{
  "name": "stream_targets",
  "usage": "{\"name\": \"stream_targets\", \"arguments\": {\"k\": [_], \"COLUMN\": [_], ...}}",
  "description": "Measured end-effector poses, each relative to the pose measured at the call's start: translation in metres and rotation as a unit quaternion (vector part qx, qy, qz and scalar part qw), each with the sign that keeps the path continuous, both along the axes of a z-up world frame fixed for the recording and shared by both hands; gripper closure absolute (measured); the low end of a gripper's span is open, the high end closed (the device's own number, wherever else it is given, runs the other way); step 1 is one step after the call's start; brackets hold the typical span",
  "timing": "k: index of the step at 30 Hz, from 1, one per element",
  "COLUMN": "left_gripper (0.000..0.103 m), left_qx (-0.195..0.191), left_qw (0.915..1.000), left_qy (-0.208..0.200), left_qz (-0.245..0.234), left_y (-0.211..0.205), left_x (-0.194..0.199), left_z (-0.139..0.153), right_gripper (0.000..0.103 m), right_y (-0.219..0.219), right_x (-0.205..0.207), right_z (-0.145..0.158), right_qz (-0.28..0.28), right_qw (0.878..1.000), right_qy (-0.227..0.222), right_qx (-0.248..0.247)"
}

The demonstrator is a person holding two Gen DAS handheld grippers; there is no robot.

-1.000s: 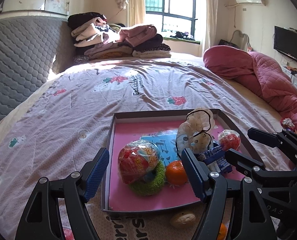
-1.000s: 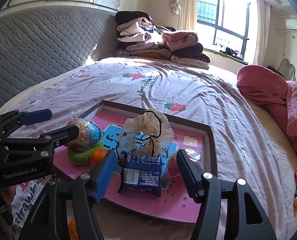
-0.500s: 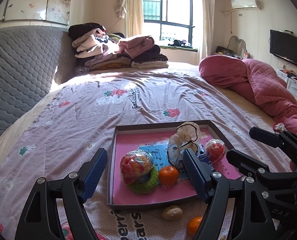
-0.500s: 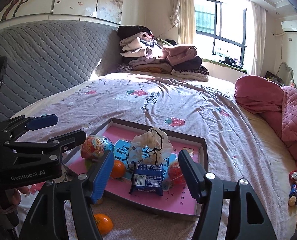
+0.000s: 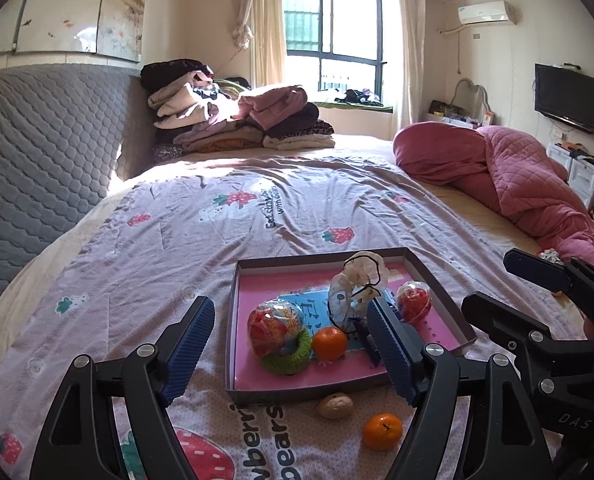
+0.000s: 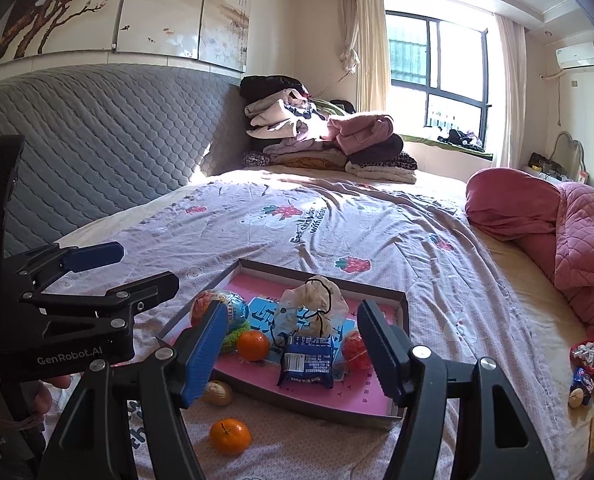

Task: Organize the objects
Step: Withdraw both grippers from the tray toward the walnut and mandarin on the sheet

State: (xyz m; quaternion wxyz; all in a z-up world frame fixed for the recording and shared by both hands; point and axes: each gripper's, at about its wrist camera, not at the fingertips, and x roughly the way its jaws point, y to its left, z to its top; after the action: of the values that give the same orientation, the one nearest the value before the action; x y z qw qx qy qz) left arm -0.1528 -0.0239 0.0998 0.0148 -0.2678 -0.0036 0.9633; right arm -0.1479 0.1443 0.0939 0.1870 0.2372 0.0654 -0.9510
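Claws both gaping and holding nothing, my left claw (image 5: pixel 289 348) and right claw (image 6: pixel 293 348) hover low-centre over the tray (image 6: pixel 325 408), snacks corralled inside its raised rim, while a loose tangerine (image 6: pixel 230 436) and walnut (image 6: pixel 218 393) sit on open bedspread (image 6: pixel 337 232) just below its near edge.

One tray (image 5: pixel 437 284) sits on the bed (image 5: pixel 257 216). Two oranges show: one (image 5: pixel 329 343) in the tray, one (image 5: pixel 382 431) outside it. Also one walnut (image 5: pixel 335 405), two wrapped candy balls (image 5: pixel 275 326) (image 5: pixel 413 301), one green ring (image 5: pixel 293 358), one blue packet (image 6: pixel 307 364), one tied plastic bag (image 5: pixel 355 292).
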Motion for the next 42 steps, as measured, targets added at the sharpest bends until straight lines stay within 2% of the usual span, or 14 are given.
{"name": "stream_targets", "arguments": {"k": [12, 19, 42], "left_gripper": [0.023, 0.023, 0.023], "left_qx": [0.002, 0.001, -0.008], "left_qw": [1.0, 1.0, 0.9977], "left_qy": [-0.001, -0.009, -0.066], "left_qz": [-0.001, -0.004, -0.018], "left_y": [-0.005, -0.005, 0.005], "left_x": [0.025, 0.035, 0.04], "left_z": [0.003, -0.004, -0.052], "right_gripper": [0.036, 0.036, 0.036], "right_y": [0.0, 0.001, -0.007], "right_x": [0.03, 0.044, 0.056], "right_z": [0.006, -0.003, -0.045], "right_qz": [0.004, 0.008, 0.018], "right_qw": [1.0, 1.0, 0.998], "right_qy": [0.007, -0.002, -0.051], "right_qx": [0.0, 0.007, 0.033]}}
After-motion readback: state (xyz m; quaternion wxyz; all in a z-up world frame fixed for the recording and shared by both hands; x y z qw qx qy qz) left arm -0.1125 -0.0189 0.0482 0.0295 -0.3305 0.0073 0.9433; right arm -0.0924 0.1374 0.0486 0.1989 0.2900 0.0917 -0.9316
